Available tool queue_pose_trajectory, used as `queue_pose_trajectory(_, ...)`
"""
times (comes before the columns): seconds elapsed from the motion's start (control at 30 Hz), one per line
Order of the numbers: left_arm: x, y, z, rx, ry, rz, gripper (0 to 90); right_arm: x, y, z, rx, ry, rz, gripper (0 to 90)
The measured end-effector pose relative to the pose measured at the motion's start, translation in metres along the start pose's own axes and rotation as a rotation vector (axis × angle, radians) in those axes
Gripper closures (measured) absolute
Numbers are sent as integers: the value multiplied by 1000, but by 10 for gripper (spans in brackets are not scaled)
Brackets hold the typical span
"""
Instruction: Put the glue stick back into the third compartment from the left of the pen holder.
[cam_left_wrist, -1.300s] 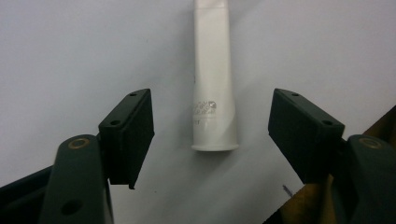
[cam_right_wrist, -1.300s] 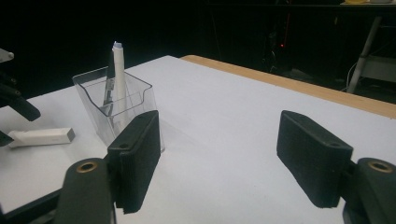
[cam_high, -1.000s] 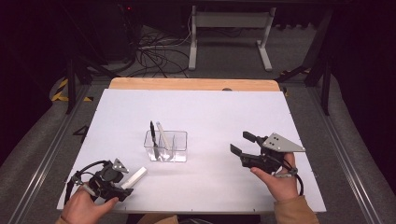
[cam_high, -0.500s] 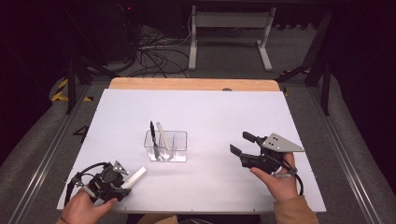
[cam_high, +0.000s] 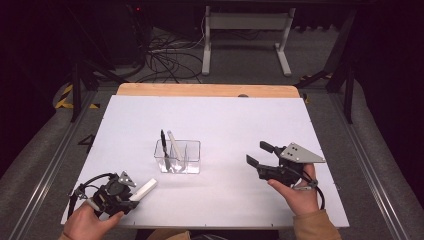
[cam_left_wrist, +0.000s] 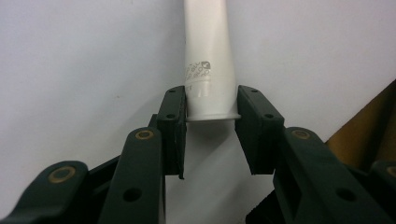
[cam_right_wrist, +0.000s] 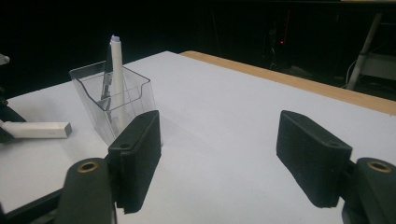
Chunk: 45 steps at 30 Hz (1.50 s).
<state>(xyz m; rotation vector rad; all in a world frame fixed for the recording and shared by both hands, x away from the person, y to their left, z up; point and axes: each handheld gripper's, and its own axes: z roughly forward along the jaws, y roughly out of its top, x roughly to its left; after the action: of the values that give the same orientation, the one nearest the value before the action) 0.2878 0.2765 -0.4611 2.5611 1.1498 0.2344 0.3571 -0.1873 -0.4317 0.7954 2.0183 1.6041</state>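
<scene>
- Your left claw (cam_left_wrist: 210, 135) stood narrowly apart around the white marker's (cam_left_wrist: 208, 60) end, one pad touching it, not clamped.
- Your right claw (cam_right_wrist: 219, 158) hung wide apart, holding nothing.
- I judged you mid-grasp: next, squeeze, lift, carry it to the clear pen holder (cam_high: 192, 150) mid-table (cam_high: 240, 120).

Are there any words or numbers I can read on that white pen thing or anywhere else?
White marker between the left gripper jaws: a small square logo and rows of pale print, too blurred to read.
Clear holder, the black pen and white pen in it, table: no writing visible.
</scene>
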Motion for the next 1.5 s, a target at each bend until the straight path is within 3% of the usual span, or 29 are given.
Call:
queue_pose_trajectory(0.27,-1,-1,-15,-73,19,15,653,0,0,0,3,-2,0,318)
queue_pose_trajectory(0.7,-3,0,-28,-133,24,22,653,0,-1,1,5,-3,-1,320)
queue_pose_trajectory(0.9,0,2,-41,-175,9,27,652,0,-1,1,5,-4,-1,321)
queue_pose_trajectory(0.97,2,3,-52,-220,-1,22,653,-1,-1,0,4,-4,-2,322)
queue_pose_trajectory(1.1,4,4,-62,-249,-15,33,653,-1,-1,0,6,-6,-3,322)
queue_pose_trajectory(1.37,7,14,-87,-333,-57,73,653,-1,-1,0,7,-8,-1,322)
queue_pose_trajectory(1.5,7,18,-93,-348,-62,86,652,-1,-1,0,6,-11,1,322)
